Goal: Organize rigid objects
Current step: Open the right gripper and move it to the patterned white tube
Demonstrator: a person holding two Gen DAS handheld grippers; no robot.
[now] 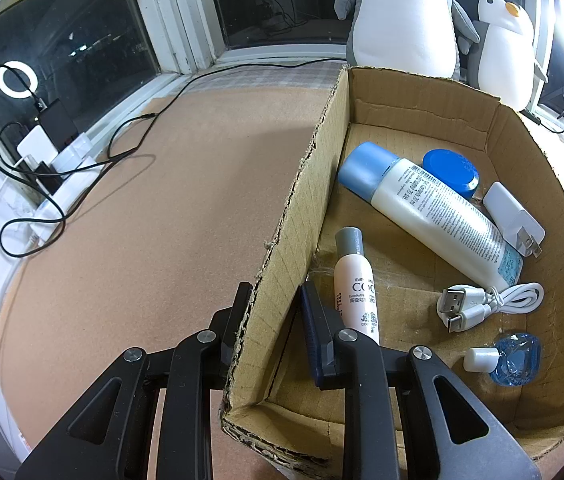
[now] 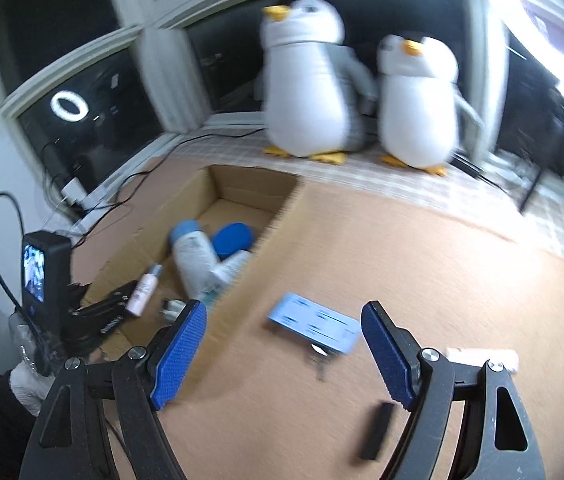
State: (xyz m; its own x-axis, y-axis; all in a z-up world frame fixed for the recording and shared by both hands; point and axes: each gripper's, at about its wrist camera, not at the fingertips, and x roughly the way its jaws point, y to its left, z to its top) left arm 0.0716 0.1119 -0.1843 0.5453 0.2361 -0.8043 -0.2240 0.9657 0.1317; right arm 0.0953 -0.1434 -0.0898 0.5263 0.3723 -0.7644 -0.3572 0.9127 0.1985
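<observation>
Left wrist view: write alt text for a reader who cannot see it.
The left gripper straddles the near left wall of an open cardboard box on a cork-coloured surface. Inside lie a large blue-capped bottle, a blue jar, a small white bottle, a charger plug and a white USB cable.

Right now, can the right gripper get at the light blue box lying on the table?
Probably yes. The right gripper is open, and the light blue box lies on bare table between its fingers, outside the cardboard box, nothing covering it.

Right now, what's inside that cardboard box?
Inside the cardboard box: a large blue-capped bottle, a blue jar, a white charger plug, a small white bottle, a white USB cable and a tiny blue bottle. The tongs hide the near corner.
</observation>
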